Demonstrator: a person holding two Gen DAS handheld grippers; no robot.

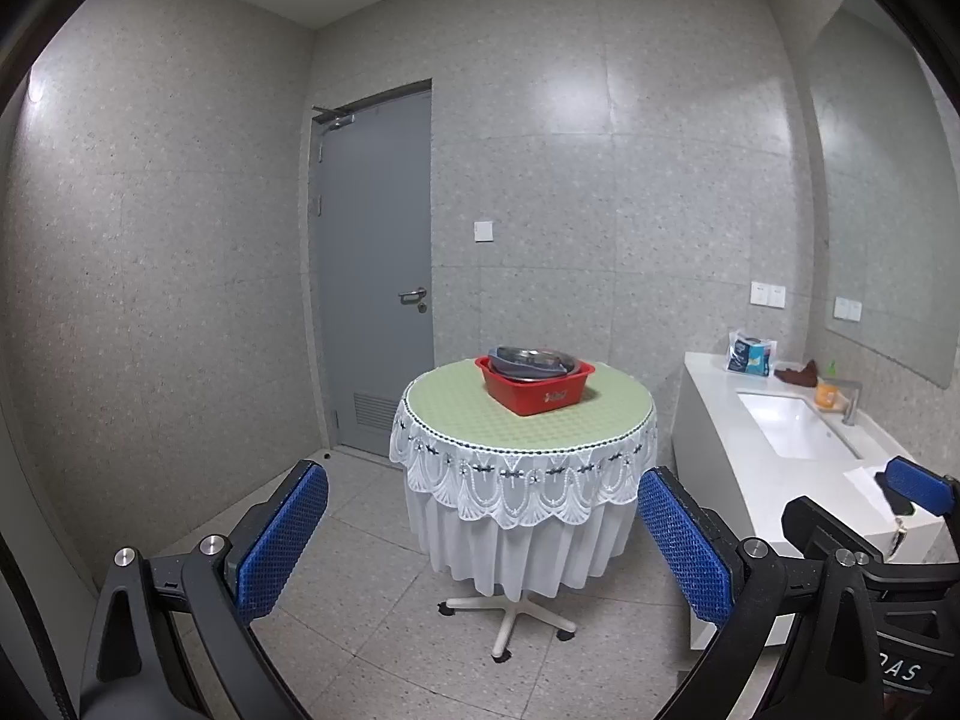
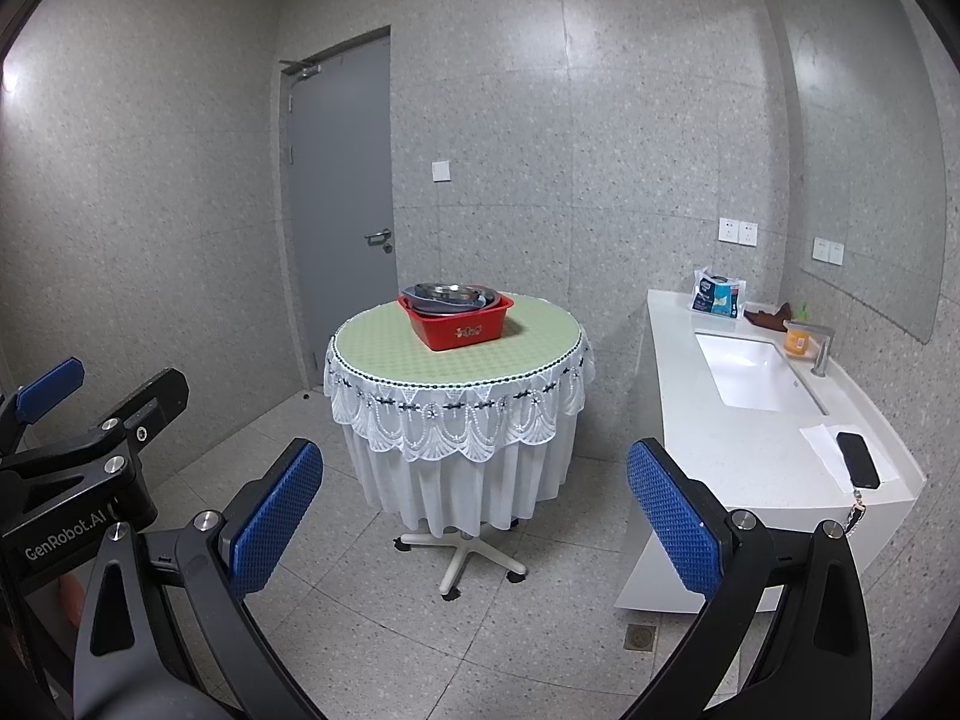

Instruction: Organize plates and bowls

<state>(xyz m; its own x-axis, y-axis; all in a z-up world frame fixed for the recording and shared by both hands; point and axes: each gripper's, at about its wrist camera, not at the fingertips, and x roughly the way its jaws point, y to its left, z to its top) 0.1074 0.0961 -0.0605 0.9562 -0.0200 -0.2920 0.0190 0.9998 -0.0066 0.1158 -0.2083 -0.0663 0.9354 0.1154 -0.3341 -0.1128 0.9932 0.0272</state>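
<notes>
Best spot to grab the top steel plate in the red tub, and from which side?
Hedged: take the shiny steel plate by its raised rim, coming from above on the near side. It lies tilted atop the stack of dishes in the red plastic tub, so its rim stands clear of the tub wall. Both the left claw and the right claw are open and far off.

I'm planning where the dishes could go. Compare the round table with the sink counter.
The round table is circular, draped in white lace with a green top; the sink counter is long, bare and white. The table carries a red basin of dishes; the counter holds a phone and sundries. Both are flat surfaces.
</notes>
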